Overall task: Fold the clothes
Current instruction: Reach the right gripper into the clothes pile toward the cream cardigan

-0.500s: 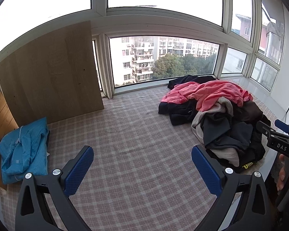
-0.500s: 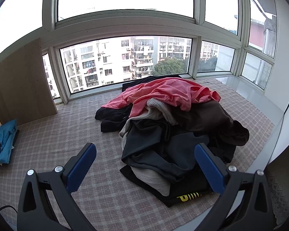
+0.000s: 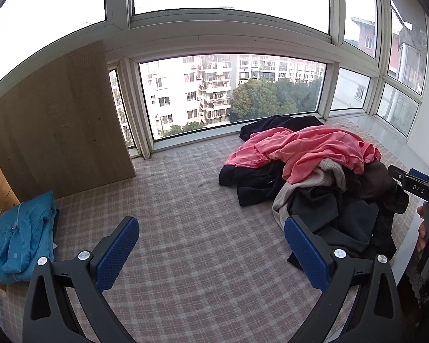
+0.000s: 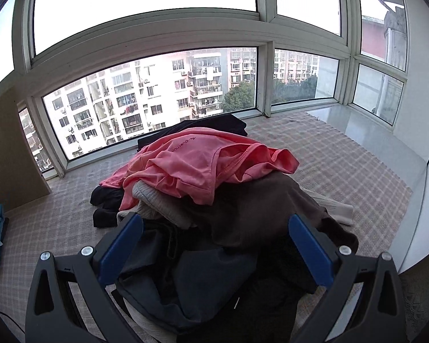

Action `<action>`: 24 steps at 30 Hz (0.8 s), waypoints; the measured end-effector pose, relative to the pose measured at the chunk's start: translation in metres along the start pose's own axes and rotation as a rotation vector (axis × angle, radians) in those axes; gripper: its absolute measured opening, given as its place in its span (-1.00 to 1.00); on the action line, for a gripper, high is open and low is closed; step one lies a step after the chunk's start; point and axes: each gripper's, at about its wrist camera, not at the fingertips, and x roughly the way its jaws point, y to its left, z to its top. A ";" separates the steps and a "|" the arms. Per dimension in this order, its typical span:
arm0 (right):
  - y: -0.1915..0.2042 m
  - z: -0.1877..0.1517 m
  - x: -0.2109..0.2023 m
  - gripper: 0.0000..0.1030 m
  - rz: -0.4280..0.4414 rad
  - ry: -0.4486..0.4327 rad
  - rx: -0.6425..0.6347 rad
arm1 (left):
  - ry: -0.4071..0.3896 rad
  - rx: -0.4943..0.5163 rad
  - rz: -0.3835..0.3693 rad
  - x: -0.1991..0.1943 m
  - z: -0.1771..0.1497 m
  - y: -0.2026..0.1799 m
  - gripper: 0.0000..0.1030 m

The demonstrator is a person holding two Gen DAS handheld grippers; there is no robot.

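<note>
A heap of unfolded clothes (image 3: 323, 188) lies on the checked mat, topped by a pink shirt (image 3: 306, 148) over black, beige and brown garments. In the right wrist view the pink shirt (image 4: 194, 163) sits at the centre with a brown garment (image 4: 257, 211) and a dark grey one (image 4: 203, 274) in front. My right gripper (image 4: 214, 245) hangs open just over the near side of the heap, holding nothing. My left gripper (image 3: 211, 245) is open above bare mat, left of the heap. The right gripper's body (image 3: 414, 185) shows at the left wrist view's right edge.
A crumpled blue garment (image 3: 23, 237) lies at the far left, by a wooden board (image 3: 57, 131) leaning against the window. The checked mat (image 3: 186, 205) spreads between them. Large windows close the back. A glossy white sill (image 4: 366, 131) runs at the right.
The right gripper has moved forward and now hovers right over the heap, which looks much larger. The left gripper has shifted a little closer to the heap.
</note>
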 end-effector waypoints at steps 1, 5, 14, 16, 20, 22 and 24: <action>-0.001 0.003 0.007 1.00 0.005 0.003 -0.005 | 0.004 0.002 0.002 0.004 0.001 -0.003 0.99; 0.004 0.009 0.032 1.00 0.104 0.033 -0.029 | 0.025 0.026 0.013 0.018 0.004 -0.014 0.99; 0.051 -0.007 0.084 0.46 0.203 0.151 -0.142 | 0.072 0.012 0.056 0.035 0.000 -0.006 0.99; 0.053 -0.007 0.089 0.46 0.197 0.156 -0.146 | 0.083 0.000 0.062 0.038 -0.002 -0.003 0.99; 0.041 0.001 0.092 0.46 0.177 0.142 -0.106 | 0.101 -0.008 0.068 0.045 -0.005 -0.002 0.99; 0.026 0.009 0.096 0.46 0.157 0.136 -0.036 | 0.100 -0.005 0.067 0.046 -0.005 -0.003 0.99; 0.012 0.015 0.100 0.46 0.142 0.134 0.024 | 0.098 -0.003 0.064 0.047 -0.003 -0.005 0.99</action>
